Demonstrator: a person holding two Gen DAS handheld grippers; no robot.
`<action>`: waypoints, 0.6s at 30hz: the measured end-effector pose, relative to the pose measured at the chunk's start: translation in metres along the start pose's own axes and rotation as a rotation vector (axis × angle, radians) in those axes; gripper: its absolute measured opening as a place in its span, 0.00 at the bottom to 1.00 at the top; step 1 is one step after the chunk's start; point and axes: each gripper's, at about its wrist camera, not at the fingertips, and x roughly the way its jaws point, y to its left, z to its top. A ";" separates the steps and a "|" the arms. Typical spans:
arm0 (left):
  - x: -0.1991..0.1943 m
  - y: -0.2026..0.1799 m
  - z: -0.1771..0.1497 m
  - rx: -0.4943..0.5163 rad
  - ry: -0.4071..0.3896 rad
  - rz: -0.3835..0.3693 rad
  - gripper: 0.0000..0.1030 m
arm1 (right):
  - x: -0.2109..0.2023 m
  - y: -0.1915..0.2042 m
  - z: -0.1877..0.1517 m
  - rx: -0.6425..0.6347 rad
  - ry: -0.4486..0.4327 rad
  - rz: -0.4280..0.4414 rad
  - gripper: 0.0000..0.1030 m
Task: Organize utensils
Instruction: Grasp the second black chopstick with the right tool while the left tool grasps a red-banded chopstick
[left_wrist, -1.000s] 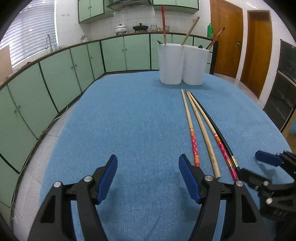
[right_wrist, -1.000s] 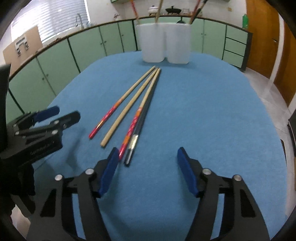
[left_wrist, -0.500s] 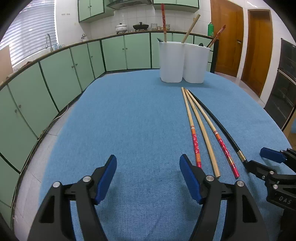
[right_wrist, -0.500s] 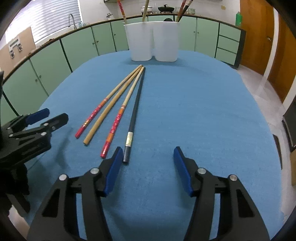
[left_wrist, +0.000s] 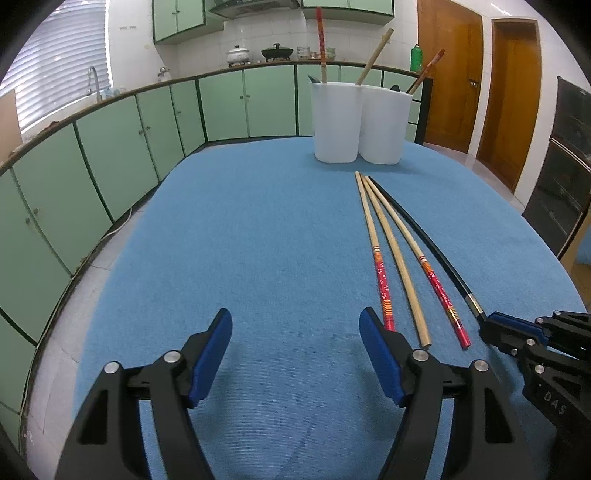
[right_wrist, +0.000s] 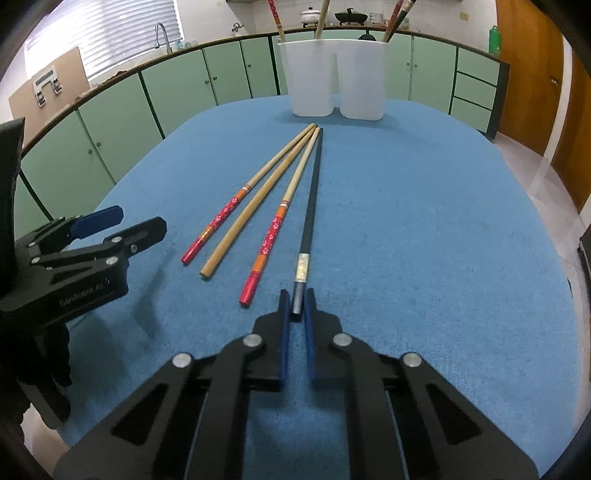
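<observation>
The sorting looks partly done: four long chopsticks lie loose on the blue cloth-covered surface (right_wrist: 424, 221), fanned out from a point near the two white plastic holders (right_wrist: 334, 79) that stand touching each other at the far edge. From the left, they are a bamboo chopstick with a red flowered end (right_wrist: 221, 218), a plain bamboo chopstick (right_wrist: 255, 206), a second red-ended bamboo chopstick (right_wrist: 275, 229) and a slim black chopstick with a pale band near its end (right_wrist: 308, 221). The right hand-held gripper (right_wrist: 296, 306) is pressed together on the near end of the black chopstick, which rests flat on the cloth, not yet lifted. The left hand-held gripper (left_wrist: 295, 350) is spread wide with nothing between its blue pads, hovering over bare cloth near the front edge, just left of the red-ended stick. The left holder carries an upright red stick and a leaning bamboo one; the right holder has a red-tipped stick, and a dark end shows at each rim. I'd judge about half remains: all four loose sticks still have to reach the holders.
</observation>
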 end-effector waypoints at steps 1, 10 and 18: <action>0.000 -0.001 0.000 0.000 -0.001 -0.004 0.68 | 0.001 -0.001 0.001 0.002 -0.001 0.002 0.07; -0.003 -0.014 -0.003 0.020 0.006 -0.070 0.68 | -0.004 -0.032 0.004 0.053 -0.015 -0.074 0.06; 0.008 -0.032 -0.003 0.066 0.056 -0.063 0.68 | -0.004 -0.048 0.002 0.082 -0.018 -0.074 0.06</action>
